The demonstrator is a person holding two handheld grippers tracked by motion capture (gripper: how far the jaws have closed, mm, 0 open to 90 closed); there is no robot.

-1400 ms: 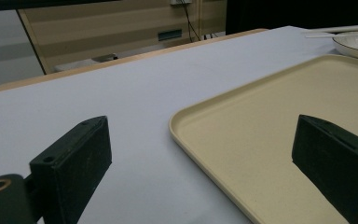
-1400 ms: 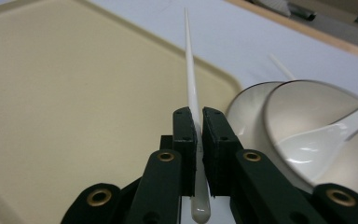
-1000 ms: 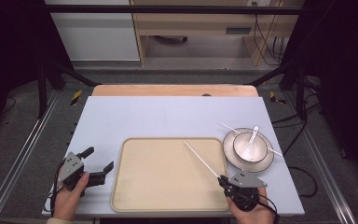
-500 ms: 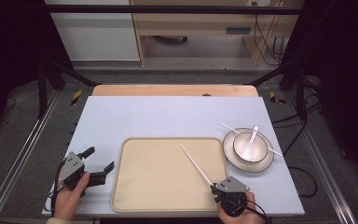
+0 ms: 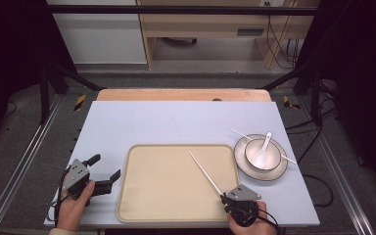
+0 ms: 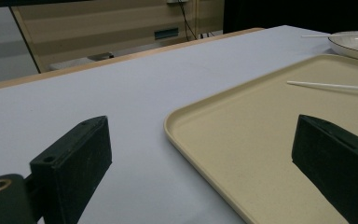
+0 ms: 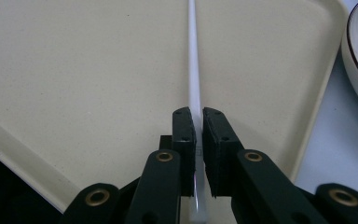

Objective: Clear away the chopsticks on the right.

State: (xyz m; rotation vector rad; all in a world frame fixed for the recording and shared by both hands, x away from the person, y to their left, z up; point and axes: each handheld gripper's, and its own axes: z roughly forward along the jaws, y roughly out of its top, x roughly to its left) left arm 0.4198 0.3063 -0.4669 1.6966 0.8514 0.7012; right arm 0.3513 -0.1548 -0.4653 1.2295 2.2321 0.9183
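A long white chopstick [image 5: 203, 171] slants across the beige tray [image 5: 161, 186], its far tip near the tray's middle. My right gripper [image 5: 227, 198] is shut on its near end at the tray's front right corner. In the right gripper view the jaws [image 7: 199, 116] pinch the chopstick [image 7: 193, 60] just above the tray [image 7: 98, 70]. To the left of the tray my left gripper [image 5: 105, 166] is open with nothing in it. In the left gripper view its jaws [image 6: 203, 140] stand wide, one over the table and one over the tray [image 6: 279, 154].
A white plate [image 5: 274, 171] right of the tray carries a bowl [image 5: 263, 155] with a spoon [image 5: 264, 144], and a second chopstick [image 5: 242, 134] lies across the plate's rim. The pale blue table [image 5: 176, 122] stretches back behind the tray.
My right gripper has shifted a little left and toward the table's front edge, carrying the chopstick lower over the tray. The left gripper has stayed put.
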